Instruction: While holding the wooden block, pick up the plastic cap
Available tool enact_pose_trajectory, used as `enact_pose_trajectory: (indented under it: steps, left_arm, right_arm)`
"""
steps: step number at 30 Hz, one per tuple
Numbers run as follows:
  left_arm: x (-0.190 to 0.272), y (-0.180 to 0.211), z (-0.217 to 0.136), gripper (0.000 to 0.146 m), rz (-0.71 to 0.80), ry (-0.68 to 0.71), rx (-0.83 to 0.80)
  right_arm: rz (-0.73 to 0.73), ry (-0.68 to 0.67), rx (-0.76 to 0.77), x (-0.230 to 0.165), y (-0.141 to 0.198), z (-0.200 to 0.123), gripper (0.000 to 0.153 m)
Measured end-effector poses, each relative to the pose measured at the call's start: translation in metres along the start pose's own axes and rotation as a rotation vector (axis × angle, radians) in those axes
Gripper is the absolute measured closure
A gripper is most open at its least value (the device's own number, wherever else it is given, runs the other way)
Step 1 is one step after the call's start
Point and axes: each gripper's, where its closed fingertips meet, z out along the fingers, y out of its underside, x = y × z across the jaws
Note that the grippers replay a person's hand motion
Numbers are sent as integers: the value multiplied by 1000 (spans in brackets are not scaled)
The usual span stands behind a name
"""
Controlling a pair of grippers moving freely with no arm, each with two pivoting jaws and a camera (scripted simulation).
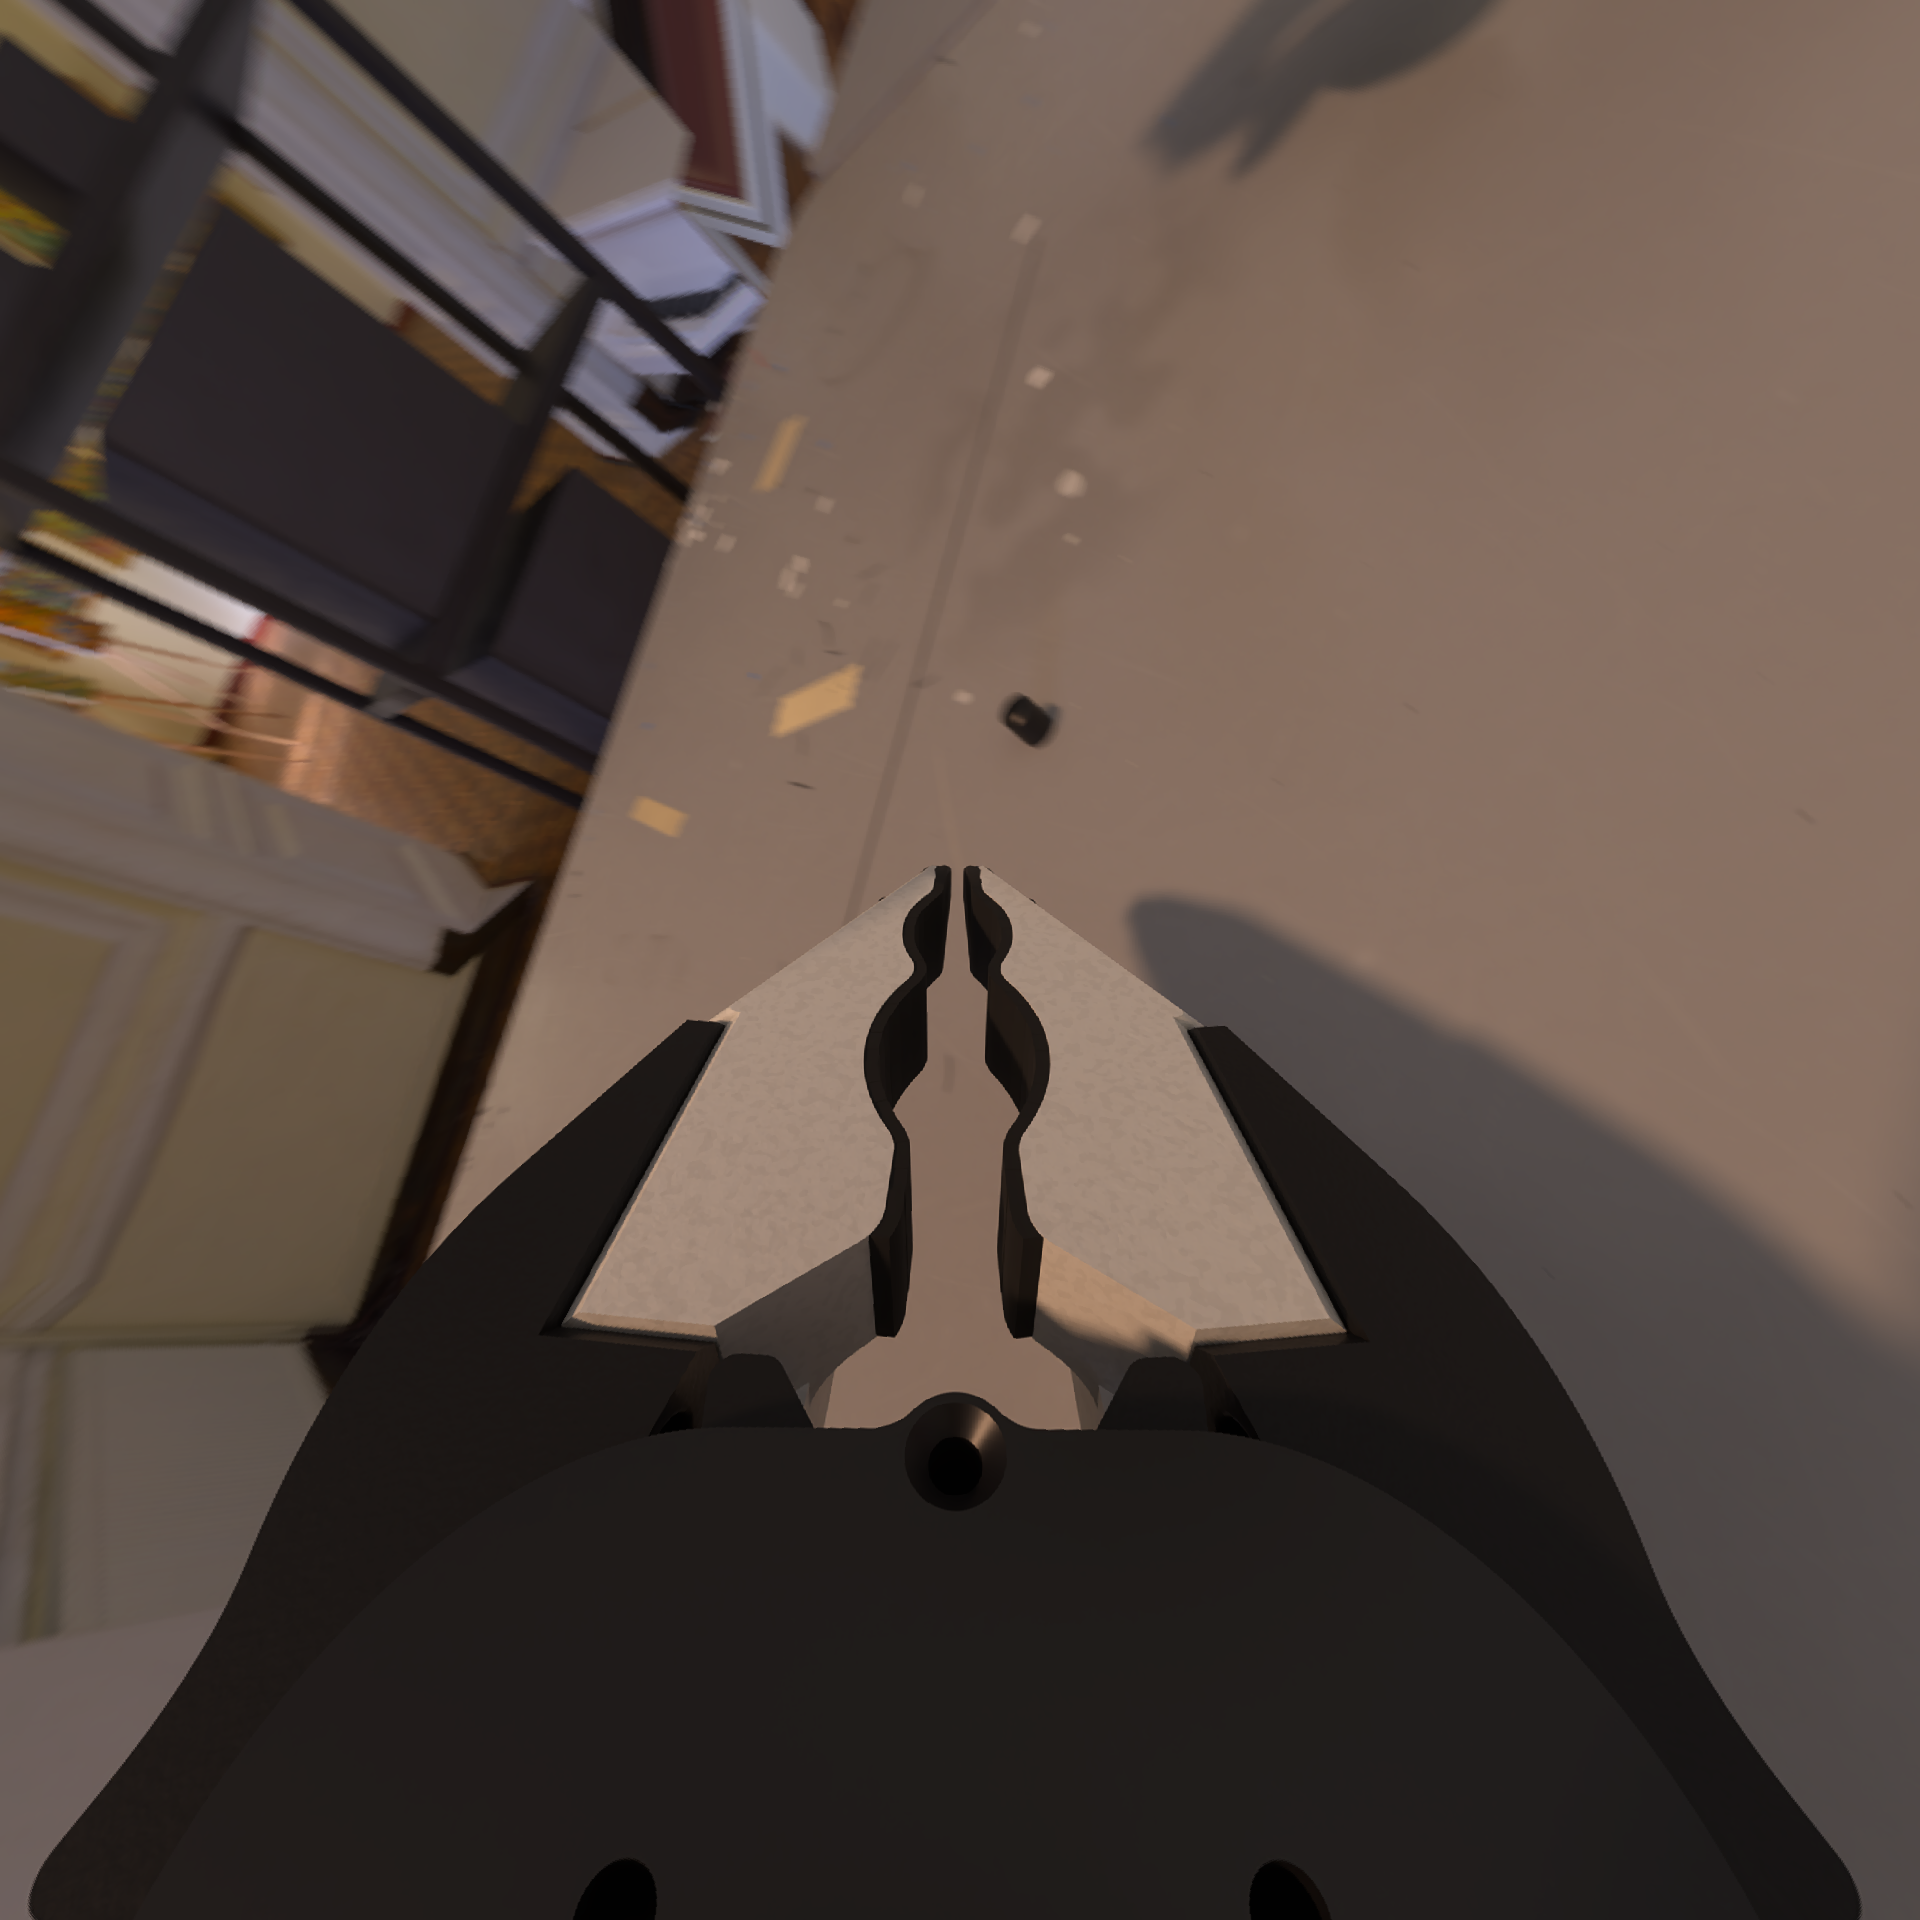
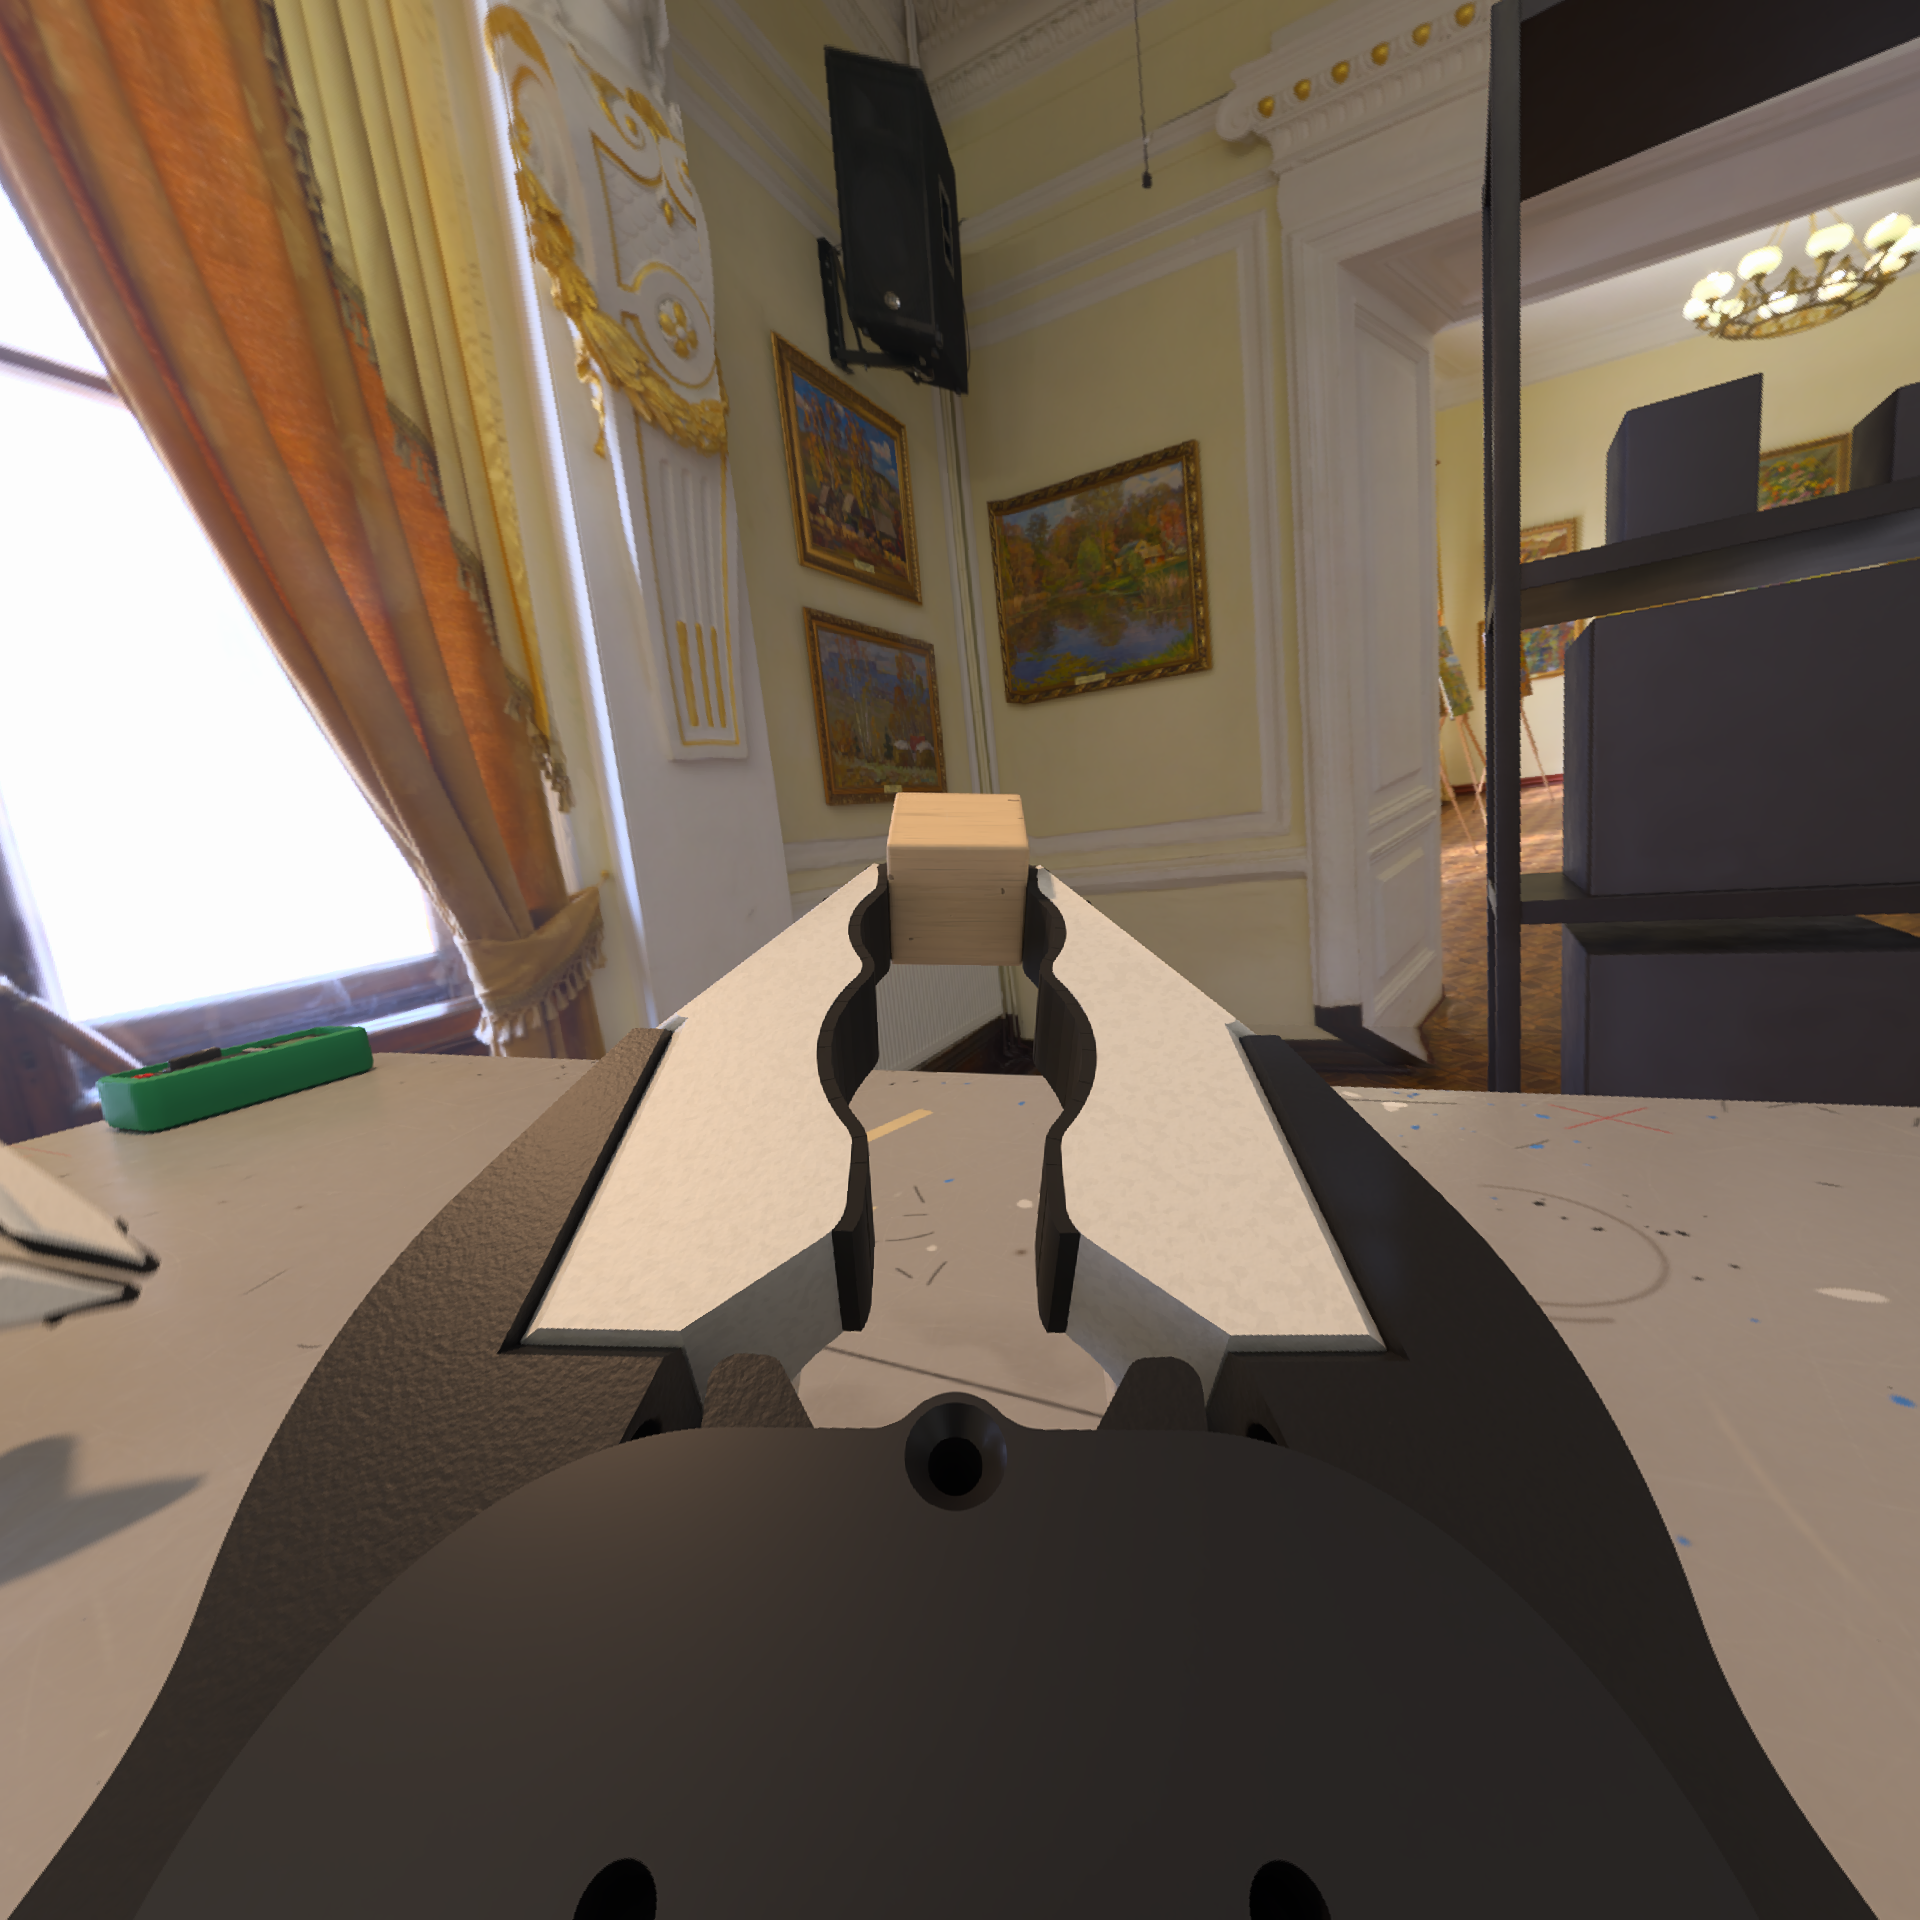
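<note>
yellow walls (image 2: 1122, 343), orange curtain (image 2: 343, 499), dark shelving (image 2: 1704, 540)

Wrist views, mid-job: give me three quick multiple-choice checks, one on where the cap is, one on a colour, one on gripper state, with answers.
1. Where does the cap lie?
A. On the table, ahead and slightly right of the left hand-held gripper's tips
B. Between the left fingers
C. On the shelf

2. What colour is the tray at the table's far left edge?
A. Red
B. Green
C. Blue

3. What state is the right hand-held gripper in?
A. Open, empty
B. Shut, empty
C. Shut on the block

Answers:
1 A: the small dark cap sits on the tabletop beyond the nearly closed tips of the left hand-held gripper.
2 B: the tray is bright green.
3 C: both fingertips press the pale block's sides, holding it above the table.
</note>
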Motion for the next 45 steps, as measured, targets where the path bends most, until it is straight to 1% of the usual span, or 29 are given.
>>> enact_pose_trajectory:
  steps: [2,4,5,6,8,10,12,15,16,17,19,22,24,29,36,38,41,43,45]
  left_arm:
    - [19,10,0,144,9,114,-27]
    - [38,18,-2,143,-14,247,-61]
    - [46,19,-4,141,-39,309,-73]
    - [51,20,-6,135,-69,362,-84]
    - [50,12,-6,120,-124,379,-73]
    - [45,-5,-2,115,-158,357,-27]
    - [39,-12,7,117,-143,313,-43]
    - [37,-4,25,118,-120,342,-178]
    - [37,-2,32,118,-129,364,-185]
    - [37,-1,37,121,-153,394,-165]
    - [33,-2,46,127,-259,446,-116]
    - [16,-5,59,127,-453,411,-87]
    - [7,-6,66,127,-532,376,-104]
    - [7,-3,81,126,-503,327,-226]
    - [25,-2,89,124,-629,285,-381]
    - [27,-3,91,127,-649,256,-388]
    - [23,-2,94,133,-636,191,-388]
    - [20,0,96,136,-620,174,-381]
    - [15,4,96,136,-590,154,-374]
  right_arm:
    - [5,0,1,1,0,0,128]
    - [-12,-5,-3,-2,1,1,128]
    - [-23,-12,-7,-4,1,1,128]
    - [-35,-17,-12,-5,2,1,128]
    - [-53,-25,-19,-8,3,2,128]
    - [-60,-27,-23,-9,3,3,128]
    - [-58,-28,-21,-9,3,2,128]
    - [-50,-30,-20,-9,3,2,128]
    - [-49,-28,-17,-8,3,2,128]
    - [-48,-27,-16,-8,3,2,128]
    - [-47,-29,-17,-8,3,2,128]
    - [-48,-33,-22,-9,3,3,128]
    - [-49,-35,-25,-9,4,3,128]
    - [-59,-41,-24,-11,4,3,128]
    - [-64,-42,-27,-12,4,3,128]
    - [-69,-45,-32,-12,5,3,128]
    - [-88,-48,-44,-15,6,4,128]
    - [-104,-49,-53,-16,8,5,128]
    - [-116,-50,-71,-17,10,6,128]
